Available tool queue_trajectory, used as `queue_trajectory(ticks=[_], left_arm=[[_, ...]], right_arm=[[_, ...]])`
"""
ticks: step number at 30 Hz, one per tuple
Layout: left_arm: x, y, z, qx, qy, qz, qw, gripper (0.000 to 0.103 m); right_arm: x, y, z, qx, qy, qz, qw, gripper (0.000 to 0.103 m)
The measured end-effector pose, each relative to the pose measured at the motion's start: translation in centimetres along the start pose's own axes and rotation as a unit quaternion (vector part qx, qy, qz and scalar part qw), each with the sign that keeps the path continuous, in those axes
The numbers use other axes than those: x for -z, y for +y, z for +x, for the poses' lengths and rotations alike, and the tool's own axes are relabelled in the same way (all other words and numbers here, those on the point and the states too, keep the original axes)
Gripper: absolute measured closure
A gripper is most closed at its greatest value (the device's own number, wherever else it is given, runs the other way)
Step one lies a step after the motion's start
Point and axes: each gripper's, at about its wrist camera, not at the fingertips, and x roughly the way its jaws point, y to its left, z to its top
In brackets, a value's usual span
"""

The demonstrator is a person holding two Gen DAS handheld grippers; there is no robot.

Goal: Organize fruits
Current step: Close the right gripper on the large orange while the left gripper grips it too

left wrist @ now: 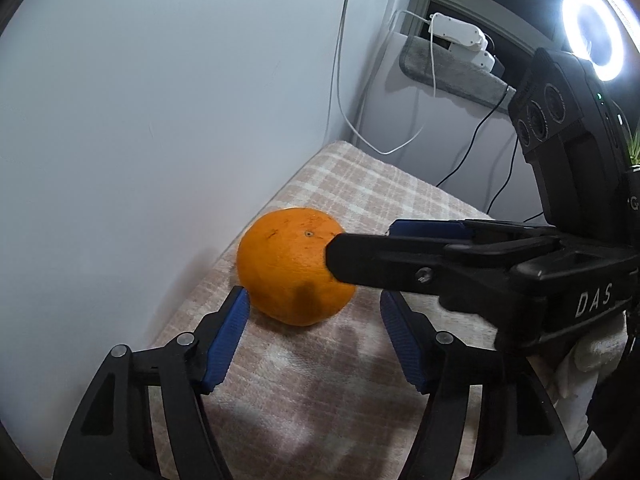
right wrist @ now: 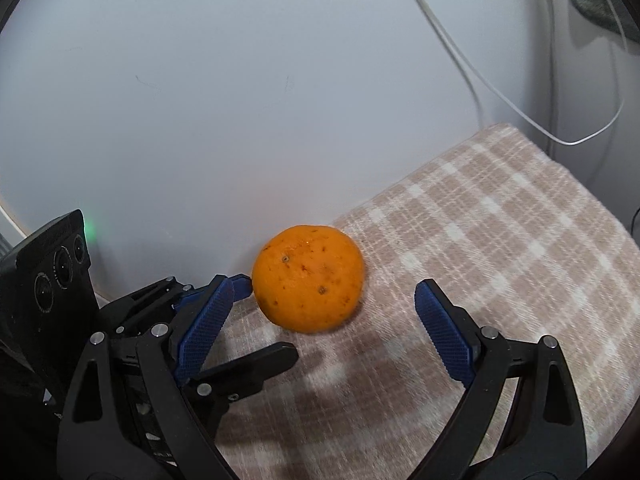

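Orange on plaid cloth by wall; left claw, right claw both wide, empty.

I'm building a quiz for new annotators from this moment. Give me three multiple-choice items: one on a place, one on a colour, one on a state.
1. Where does the orange lie?
A. on the checked cloth, close to the wall
B. in a bowl
C. on a bare floor

2. What colour are the gripper pads?
A. red
B. blue
C. green

3. How does the right gripper stand?
A. shut on the orange
B. shut and empty
C. open, the orange ahead of its fingers

Key: 1 A, cloth under the fruit, wall just behind; 2 B, ribbed blue pads in both views; 3 C, a wide gap shows and neither pad presses the fruit.
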Motion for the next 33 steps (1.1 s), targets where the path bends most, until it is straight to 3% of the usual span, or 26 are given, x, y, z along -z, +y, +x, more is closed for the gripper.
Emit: queue_trajectory(ticks=[9,17,20,33], left_arm=[[-0.2,0.2,0.5,-0.005,0.005,-0.002,1.0,0.037],[0.0,0.7,1.5,-0.006,0.02,-0.012,0.9997,0.038],[-0.1,0.8,1.5,-0.002,0.02,-0.013,0.9997,0.04],[-0.2,0.4,1.1,0.004,0.019,-0.011,0.9997,0.042]], right_arm=[[-0.4,0.4,2.4,-0.02,0.016,-0.001,1.0,0.009],[-0.4,0.1,4.0,-0.033,0.026,0.012,0.999,0.019],[-0.3,0.0,4.3,-0.046,0.029,0.02,0.998,0.028],[0.4,0.3,3.4,-0.045,0.019,0.025,0.999,0.03]])
